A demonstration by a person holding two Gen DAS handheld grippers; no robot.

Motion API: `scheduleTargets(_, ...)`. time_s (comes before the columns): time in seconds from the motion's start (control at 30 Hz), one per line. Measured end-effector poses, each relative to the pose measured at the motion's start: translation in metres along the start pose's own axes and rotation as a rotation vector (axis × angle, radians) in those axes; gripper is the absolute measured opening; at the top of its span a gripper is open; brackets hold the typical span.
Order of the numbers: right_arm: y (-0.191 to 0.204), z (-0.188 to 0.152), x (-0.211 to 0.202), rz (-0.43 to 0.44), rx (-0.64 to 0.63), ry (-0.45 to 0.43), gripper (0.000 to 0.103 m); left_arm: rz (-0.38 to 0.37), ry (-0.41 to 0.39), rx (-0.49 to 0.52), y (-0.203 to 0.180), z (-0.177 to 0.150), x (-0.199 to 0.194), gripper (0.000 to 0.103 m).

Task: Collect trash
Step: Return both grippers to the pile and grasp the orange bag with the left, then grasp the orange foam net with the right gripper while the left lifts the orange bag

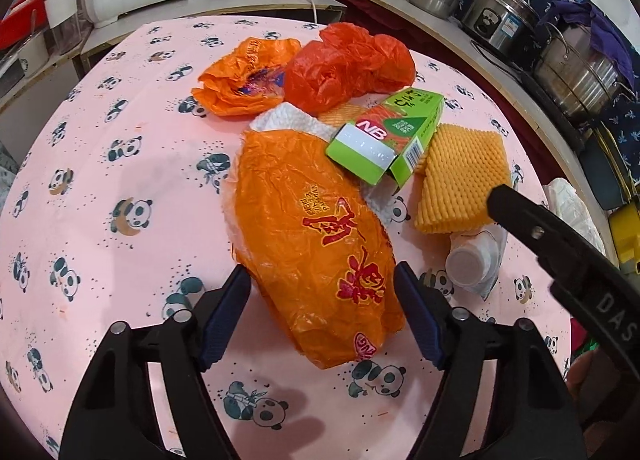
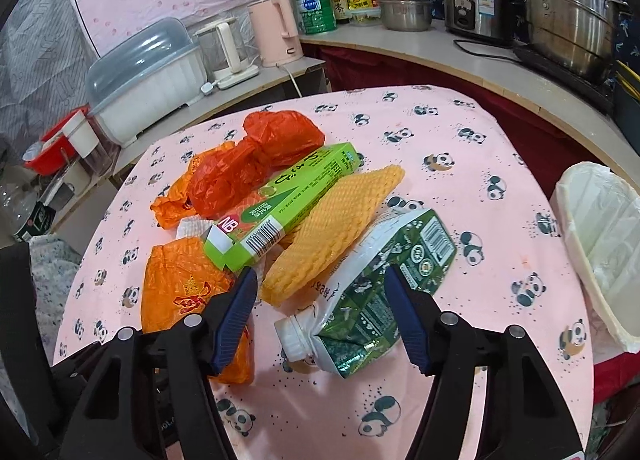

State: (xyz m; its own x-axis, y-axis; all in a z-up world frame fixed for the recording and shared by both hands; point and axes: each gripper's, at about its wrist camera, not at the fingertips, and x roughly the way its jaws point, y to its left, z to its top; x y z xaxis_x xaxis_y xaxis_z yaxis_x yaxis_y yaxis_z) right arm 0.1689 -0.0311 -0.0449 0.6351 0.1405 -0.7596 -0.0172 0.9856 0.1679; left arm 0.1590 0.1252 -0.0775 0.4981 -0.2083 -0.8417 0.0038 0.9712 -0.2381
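Observation:
Trash lies in a pile on a pink panda-print tablecloth (image 1: pixel 120 180). My left gripper (image 1: pixel 322 300) is open, its fingers on either side of a large orange plastic bag (image 1: pixel 312 244) with red characters. My right gripper (image 2: pixel 320 304) is open around a crushed green-and-white drink carton (image 2: pixel 372 280) with a white cap. A green NB box (image 1: pixel 390 136) (image 2: pixel 280 208), a yellow foam fruit net (image 1: pixel 460 176) (image 2: pixel 332 228), a red plastic bag (image 1: pixel 344 64) (image 2: pixel 248 164), a second orange bag (image 1: pixel 244 76) and white paper towel (image 1: pixel 288 120) lie beyond.
A white-lined trash bin (image 2: pixel 600 236) stands at the table's right edge. Behind are a counter with steel pots (image 2: pixel 568 12), a rice cooker (image 2: pixel 476 0), a pink kettle (image 2: pixel 276 28) and a covered dish rack (image 2: pixel 148 76). My right gripper's arm (image 1: pixel 560 252) crosses the left wrist view.

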Motion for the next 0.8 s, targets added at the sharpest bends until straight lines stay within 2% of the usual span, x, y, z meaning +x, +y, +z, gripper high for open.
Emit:
scheduleTargets(0.13,0.004,0.001,0.011,-0.002,-0.010,0.016,0.051,-0.014,0.013,0.004,-0.001,0.000,0.006,0.061)
scheduleTargets(0.2,0.006,0.002,0.015,-0.004,-0.018,0.017,0.044,-0.020,0.014,0.003,0.000,0.001,0.006,0.055)
scheduleTargets(0.27,0.006,0.003,0.018,-0.002,-0.021,0.024,0.031,-0.043,0.022,-0.001,0.001,0.002,0.007,0.047)
scheduleTargets(0.3,0.006,0.002,0.018,0.007,-0.021,0.024,0.030,-0.047,0.025,-0.007,0.001,0.002,0.007,0.046)
scheduleTargets(0.37,0.006,0.002,0.017,0.019,-0.024,0.019,0.021,-0.055,0.018,-0.019,0.003,0.003,0.006,0.043)
scheduleTargets(0.43,0.008,0.002,0.015,0.023,-0.029,0.014,0.016,-0.058,0.014,-0.015,0.001,0.003,0.004,0.038)
scheduleTargets(0.47,0.008,0.002,0.013,0.020,-0.030,0.010,0.015,-0.061,0.012,-0.012,0.000,0.004,0.002,0.031)
scheduleTargets(0.57,0.004,0.003,0.007,0.022,-0.020,-0.003,0.011,-0.058,-0.007,0.001,-0.004,0.004,-0.005,0.025)
scheduleTargets(0.8,-0.011,0.008,-0.020,0.023,0.017,-0.059,0.010,-0.059,-0.046,0.030,-0.015,0.003,-0.025,0.019)
